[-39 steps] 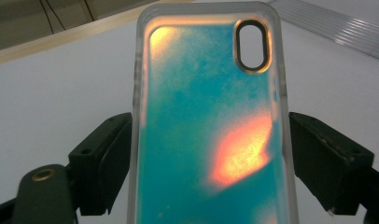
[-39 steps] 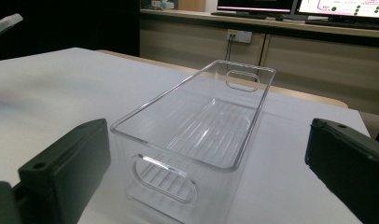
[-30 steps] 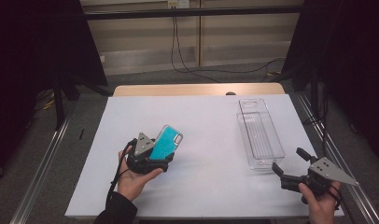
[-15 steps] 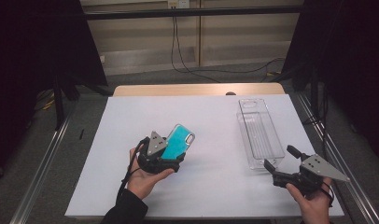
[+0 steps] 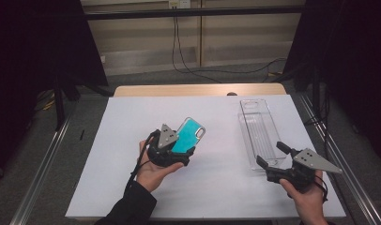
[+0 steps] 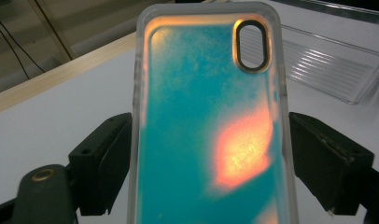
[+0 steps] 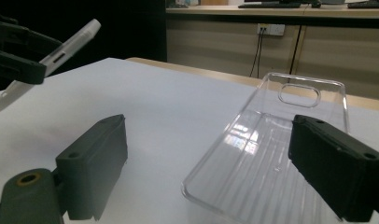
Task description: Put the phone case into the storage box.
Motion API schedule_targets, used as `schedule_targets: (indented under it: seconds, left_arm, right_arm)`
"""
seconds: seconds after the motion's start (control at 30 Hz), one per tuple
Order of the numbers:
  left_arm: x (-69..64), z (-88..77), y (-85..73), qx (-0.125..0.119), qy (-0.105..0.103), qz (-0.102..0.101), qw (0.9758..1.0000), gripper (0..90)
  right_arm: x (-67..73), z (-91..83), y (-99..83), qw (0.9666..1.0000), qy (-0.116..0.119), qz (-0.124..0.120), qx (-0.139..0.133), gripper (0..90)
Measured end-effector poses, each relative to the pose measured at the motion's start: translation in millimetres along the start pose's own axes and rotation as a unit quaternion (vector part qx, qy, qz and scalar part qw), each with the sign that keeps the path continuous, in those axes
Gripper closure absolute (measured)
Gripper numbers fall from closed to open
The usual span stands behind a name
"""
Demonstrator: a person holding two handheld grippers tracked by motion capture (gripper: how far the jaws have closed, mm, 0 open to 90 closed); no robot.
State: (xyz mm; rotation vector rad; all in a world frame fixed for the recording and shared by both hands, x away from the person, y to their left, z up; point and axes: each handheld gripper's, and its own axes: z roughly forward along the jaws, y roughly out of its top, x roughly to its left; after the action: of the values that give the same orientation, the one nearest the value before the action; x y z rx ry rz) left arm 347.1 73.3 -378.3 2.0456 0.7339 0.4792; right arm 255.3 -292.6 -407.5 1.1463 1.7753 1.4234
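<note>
In the high view, a teal phone case with a clear rim [image 5: 189, 135] is seen clamped across its width in the left gripper [image 5: 177, 151], lifted off the white-covered table [image 5: 132, 122] and tilted upward. The right gripper [image 5: 273, 161] is held just beside the near end of a clear, ribbed plastic phone case [image 5: 260, 132] lying flat at the table's right side. Its fingers have just been closing, yet nothing is caught between them.

In the left gripper view, the teal case [image 6: 211, 121] is pressed on both long edges by the fingers [image 6: 101, 163]. It is judged light and fairly stiff, with a smooth, slippery rim, so the grip is best kept on the long edges, below the camera cut-out.

In the right gripper view, the clear case [image 7: 271, 154] is framed between fingers [image 7: 92, 158] standing wide apart and untouched by them. It is judged thin, light, slick and liable to flex or crack, so it is best taken across its two raised side walls near the middle.
</note>
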Motion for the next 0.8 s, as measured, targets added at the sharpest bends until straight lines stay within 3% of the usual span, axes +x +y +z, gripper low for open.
schedule_targets:
  seconds: [0.1,0.37,0.47,0.57,0.8]
  left_arm:
    - [-7.0,6.0,0.6,0.005,0.004,0.006,1.0,17.3]
    - [-24.3,13.1,-6.6,0.007,-0.01,0.01,0.9999,17.3]
    - [-27.6,14.1,-9.1,0.006,-0.006,0.016,0.9998,17.3]
    - [-28.3,16.0,-10.0,0.007,-0.006,0.016,0.9998,17.3]
    - [-31.4,22.3,-10.6,0.01,-0.002,0.023,0.9997,17.3]
  right_arm:
    - [5.6,6.4,2.9,1.0,0.0,0.0,-0.005,10.9]
    - [24.1,23.0,6.5,0.9999,0.01,0.001,0.007,8.8]
    - [27.7,31.5,9.0,0.9992,0.027,0.008,0.028,0.0]
    - [29.4,38.5,10.3,0.9991,0.023,0.014,0.034,0.9]
    - [33.8,47.6,14.4,0.9974,0.05,0.009,0.051,7.9]
